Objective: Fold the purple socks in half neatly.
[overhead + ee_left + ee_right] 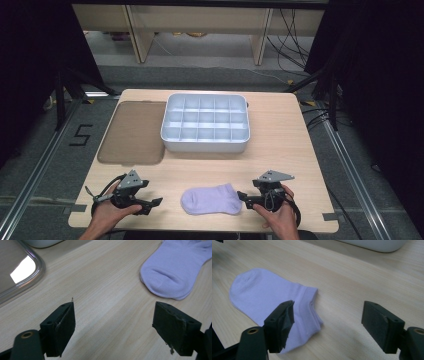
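A pale lilac sock [211,199] lies flat near the table's front edge, between my two grippers. My left gripper [154,204] rests to the sock's left, open, jaws pointing toward the toe end [172,270]; nothing sits between them [113,327]. My right gripper [243,197] is at the sock's right, open, with one jaw just over the cuff end [294,305] and the other over bare wood [327,326]. A white divided organiser tray [205,142] with several empty compartments stands at the table's middle back.
A translucent brown lid [134,131] lies flat to the left of the tray; its rounded corner [37,267] shows in the left gripper view. The wooden table [280,150] has bare surface between tray and sock. Floor cables run at the right.
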`<state>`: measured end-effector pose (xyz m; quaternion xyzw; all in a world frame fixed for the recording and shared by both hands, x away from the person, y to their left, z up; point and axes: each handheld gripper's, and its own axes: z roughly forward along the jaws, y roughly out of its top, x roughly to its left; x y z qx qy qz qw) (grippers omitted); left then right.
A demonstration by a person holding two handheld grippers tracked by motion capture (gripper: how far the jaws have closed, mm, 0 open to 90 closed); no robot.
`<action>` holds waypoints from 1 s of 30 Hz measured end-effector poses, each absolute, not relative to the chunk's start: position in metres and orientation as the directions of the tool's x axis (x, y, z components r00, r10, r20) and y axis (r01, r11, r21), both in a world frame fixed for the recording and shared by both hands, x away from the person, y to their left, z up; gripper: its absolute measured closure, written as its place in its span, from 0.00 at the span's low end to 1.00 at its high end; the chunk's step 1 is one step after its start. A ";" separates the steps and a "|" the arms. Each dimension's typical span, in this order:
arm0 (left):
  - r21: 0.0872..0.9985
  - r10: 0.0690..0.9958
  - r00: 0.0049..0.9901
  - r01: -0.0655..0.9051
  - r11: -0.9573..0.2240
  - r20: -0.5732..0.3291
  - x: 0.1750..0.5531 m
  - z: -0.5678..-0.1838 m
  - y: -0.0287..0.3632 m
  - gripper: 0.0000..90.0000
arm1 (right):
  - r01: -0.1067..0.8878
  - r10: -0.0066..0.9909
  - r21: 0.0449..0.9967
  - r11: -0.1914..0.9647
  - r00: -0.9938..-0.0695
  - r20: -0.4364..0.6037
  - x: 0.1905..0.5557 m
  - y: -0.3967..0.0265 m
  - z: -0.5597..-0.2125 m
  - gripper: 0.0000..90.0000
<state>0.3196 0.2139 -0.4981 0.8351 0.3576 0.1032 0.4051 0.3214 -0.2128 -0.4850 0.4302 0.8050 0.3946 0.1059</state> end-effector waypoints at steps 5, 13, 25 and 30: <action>0.750 0.665 0.740 0.495 -0.439 -0.099 0.320 -0.497 0.215 0.20 | 0.581 0.749 0.737 0.344 -0.644 0.158 0.320 -0.211 -0.483 0.41; 0.755 0.671 0.732 0.504 -0.419 -0.116 0.321 -0.498 0.214 0.20 | 0.555 0.726 0.748 0.365 -0.672 0.145 0.317 -0.206 -0.479 0.61; 0.753 0.658 0.745 0.495 -0.434 -0.111 0.322 -0.496 0.214 0.18 | 0.444 0.622 0.735 0.512 -0.782 0.039 0.315 -0.169 -0.479 0.91; 0.756 0.665 0.736 0.506 -0.414 -0.128 0.322 -0.496 0.213 0.18 | 0.419 0.589 0.720 0.554 -0.808 0.018 0.317 -0.150 -0.485 0.93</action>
